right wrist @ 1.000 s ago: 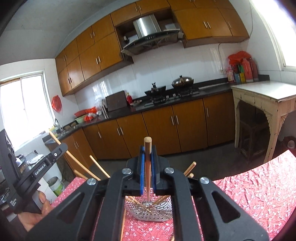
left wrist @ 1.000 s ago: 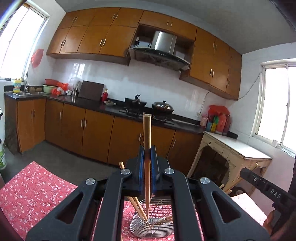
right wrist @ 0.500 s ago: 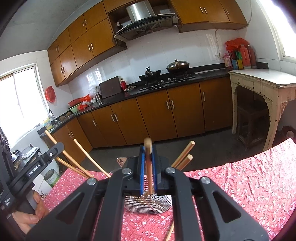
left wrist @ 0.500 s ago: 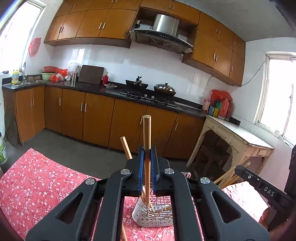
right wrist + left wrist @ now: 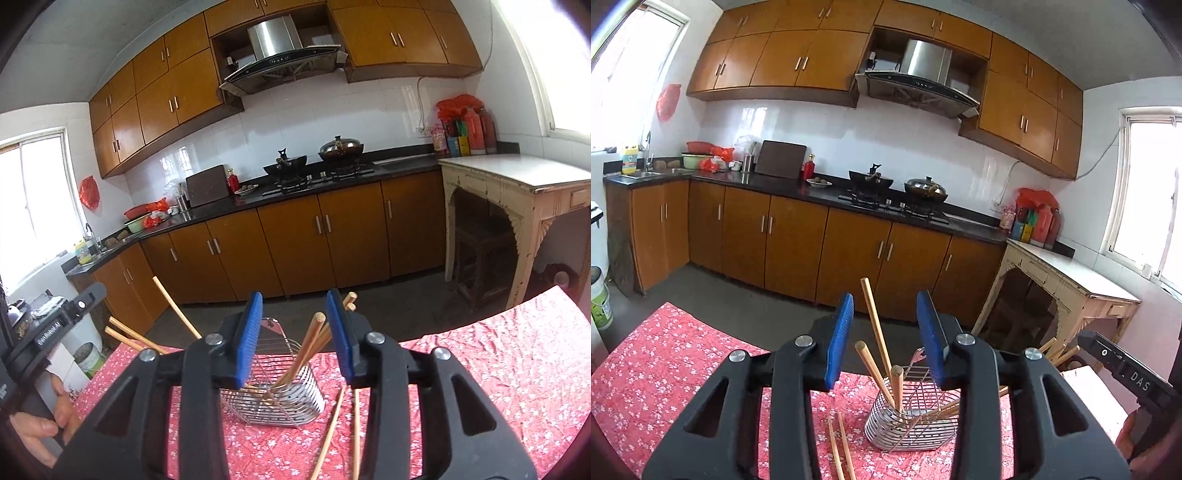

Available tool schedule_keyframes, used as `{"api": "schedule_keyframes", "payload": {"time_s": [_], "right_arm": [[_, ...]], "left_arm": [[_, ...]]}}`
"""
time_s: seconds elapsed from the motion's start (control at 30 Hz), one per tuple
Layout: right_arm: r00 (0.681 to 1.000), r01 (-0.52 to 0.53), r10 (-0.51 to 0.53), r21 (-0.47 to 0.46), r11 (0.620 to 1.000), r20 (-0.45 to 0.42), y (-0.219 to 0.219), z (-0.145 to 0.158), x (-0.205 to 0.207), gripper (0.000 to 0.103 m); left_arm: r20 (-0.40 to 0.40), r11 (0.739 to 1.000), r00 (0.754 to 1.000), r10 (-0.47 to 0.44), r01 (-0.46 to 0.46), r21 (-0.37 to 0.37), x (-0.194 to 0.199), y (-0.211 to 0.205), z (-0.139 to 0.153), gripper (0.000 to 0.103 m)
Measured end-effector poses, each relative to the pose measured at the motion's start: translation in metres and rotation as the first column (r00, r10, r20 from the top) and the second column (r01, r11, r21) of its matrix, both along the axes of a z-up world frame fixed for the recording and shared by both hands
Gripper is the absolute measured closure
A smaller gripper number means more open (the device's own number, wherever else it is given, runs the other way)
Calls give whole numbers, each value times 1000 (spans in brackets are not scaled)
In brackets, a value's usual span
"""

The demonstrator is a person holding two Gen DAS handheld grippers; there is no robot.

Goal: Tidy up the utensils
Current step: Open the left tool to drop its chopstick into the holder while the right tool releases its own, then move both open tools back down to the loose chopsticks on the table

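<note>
Now your wire basket (image 5: 911, 424) stands on the red flowered cloth (image 5: 665, 369) of the surface, directly ahead of both claws, and it holds a cluster of wooden chopsticks (image 5: 875, 343) that lean out of its top at different angles. In the left wrist view, three sticks rise between the blue pads, one tall and two shorter, all with their lower ends inside the basket. Two more loose chopsticks (image 5: 837, 450) lie flat on the cloth just beside the basket, on its left in that view.

Your left claw (image 5: 884, 336) has just been opening: its jaws stand apart, and the pads touch none of the sticks that show in the gap. Your right claw (image 5: 293, 334) has likewise just been opening, its jaws parted with the basket and several leaning sticks seen through them, none pressed. Whether the nearest stick brushes the right pad there is hard to tell.

In the right wrist view, your left hand (image 5: 40, 424) grips its handle at the lower left edge. Beyond the surface stand brown cabinets (image 5: 798, 251), a dark countertop with two pans (image 5: 897, 182), and a range hood (image 5: 919, 81).
</note>
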State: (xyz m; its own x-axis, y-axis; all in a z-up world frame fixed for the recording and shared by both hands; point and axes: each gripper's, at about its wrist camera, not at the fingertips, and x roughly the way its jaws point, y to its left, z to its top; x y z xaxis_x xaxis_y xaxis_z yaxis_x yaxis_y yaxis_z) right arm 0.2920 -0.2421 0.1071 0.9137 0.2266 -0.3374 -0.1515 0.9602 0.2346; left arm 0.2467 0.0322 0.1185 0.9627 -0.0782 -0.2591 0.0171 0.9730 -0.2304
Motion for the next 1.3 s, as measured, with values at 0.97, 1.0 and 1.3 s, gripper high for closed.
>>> {"api": "schedule_keyframes", "payload": {"time_s": [0.97,1.0,1.3], "right_arm": [[985,138,-146,-97,986,-91,-55,-70,-72,60],[983,140,-150,-97,985,-108,-58,-78,-71,60],[958,100,-122,-97,990,-260,-53,-144,-55,60]], "left_arm": [[-94,992,991,100,-92,87,-66,41,-53,54],[-113,991,988,103,-93,92,-64,42,-61,54],[-293,993,953,79,-47,113,-46,31,-128,53]]}}
